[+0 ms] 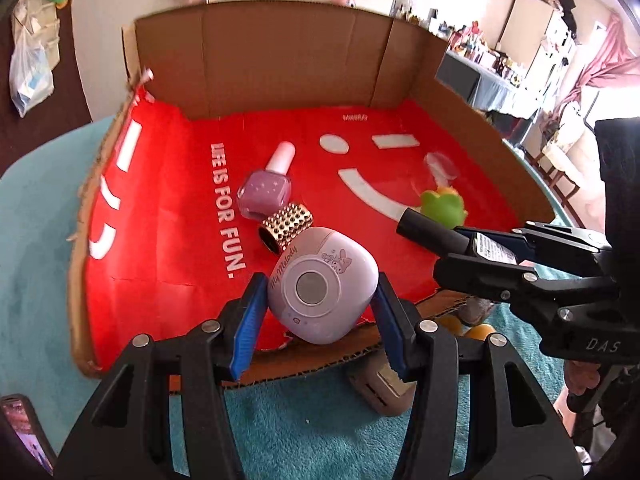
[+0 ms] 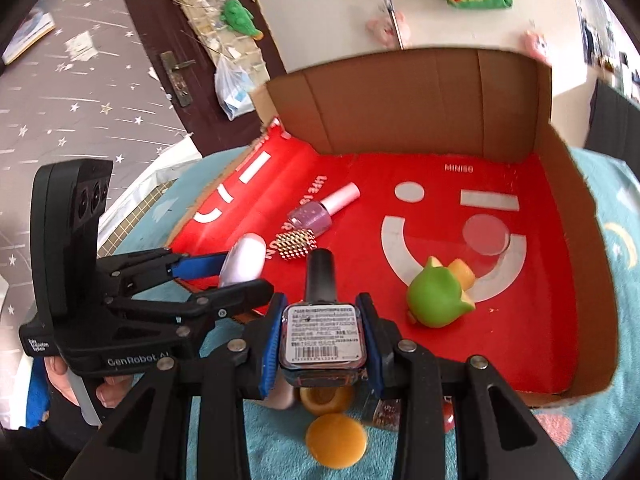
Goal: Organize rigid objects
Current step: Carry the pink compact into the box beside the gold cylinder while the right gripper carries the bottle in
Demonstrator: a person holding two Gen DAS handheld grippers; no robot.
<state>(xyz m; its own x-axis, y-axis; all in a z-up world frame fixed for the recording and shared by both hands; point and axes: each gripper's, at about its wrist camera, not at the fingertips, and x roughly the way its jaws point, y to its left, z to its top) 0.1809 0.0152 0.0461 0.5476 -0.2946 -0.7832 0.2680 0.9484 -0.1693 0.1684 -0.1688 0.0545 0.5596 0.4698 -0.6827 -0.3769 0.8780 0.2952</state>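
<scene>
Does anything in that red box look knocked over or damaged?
Yes. The pink nail polish bottle lies on its side on the box floor, and the green toy is tipped over too. The box's near edge is ragged, torn cardboard.

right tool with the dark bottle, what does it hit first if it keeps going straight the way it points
Probably the red floor of the cardboard box, between the studded gold tube and the green toy. The right tool holds a dark bottle whose cap leads toward that bare patch, though depth is unclear.
</scene>
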